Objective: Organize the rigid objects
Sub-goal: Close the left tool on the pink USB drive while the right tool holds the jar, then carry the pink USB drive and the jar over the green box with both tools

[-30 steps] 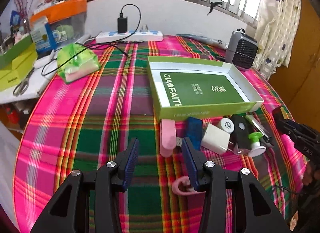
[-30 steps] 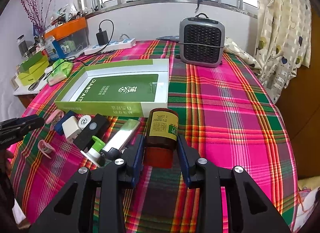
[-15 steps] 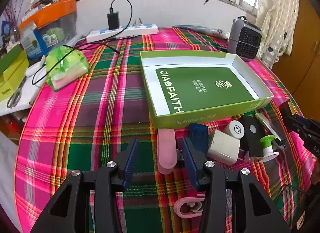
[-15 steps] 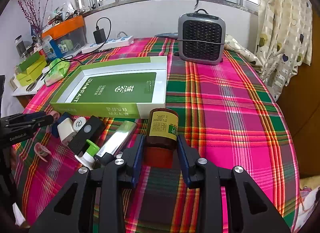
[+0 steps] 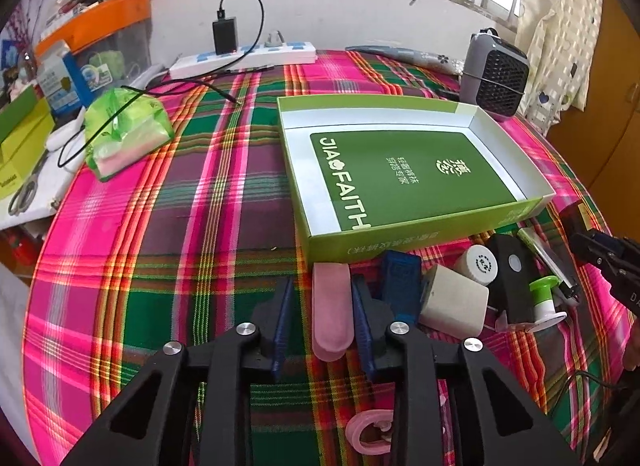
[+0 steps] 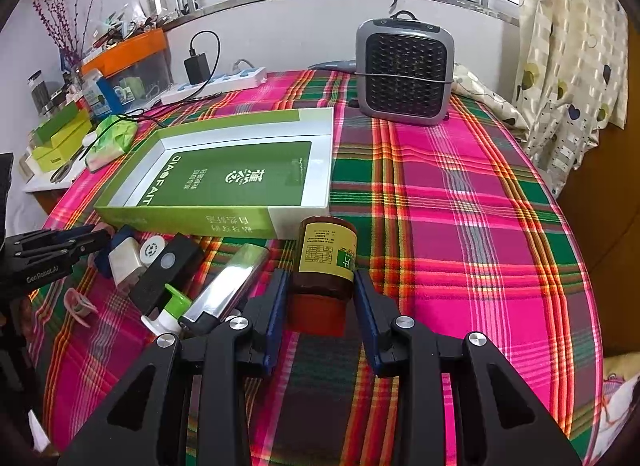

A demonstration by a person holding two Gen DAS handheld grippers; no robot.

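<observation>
A pink oblong case [image 5: 330,314] lies on the plaid cloth in front of the shallow green box [image 5: 420,231]. My left gripper [image 5: 320,286] straddles the case and its jaws are closing. The right pad is at the case and a gap remains on the left. Beside the case lie a blue item [image 5: 400,278], a white block [image 5: 452,302], a round cap [image 5: 478,266], a black box [image 5: 512,266] and a green-topped spool [image 5: 546,298]. My right gripper [image 6: 320,278] is shut on a brown jar [image 6: 326,254] standing by the box's near corner [image 6: 192,219].
A silver tube [image 6: 228,290] lies left of the jar. A pink clip [image 5: 368,432] sits under my left gripper. A grey heater [image 6: 406,73] stands behind the box, with a power strip [image 5: 244,59] and a green tissue pack [image 5: 128,131] to the far left.
My left gripper moved forward over the pink case and its jaws narrowed around it. The right gripper stayed still on the brown jar.
</observation>
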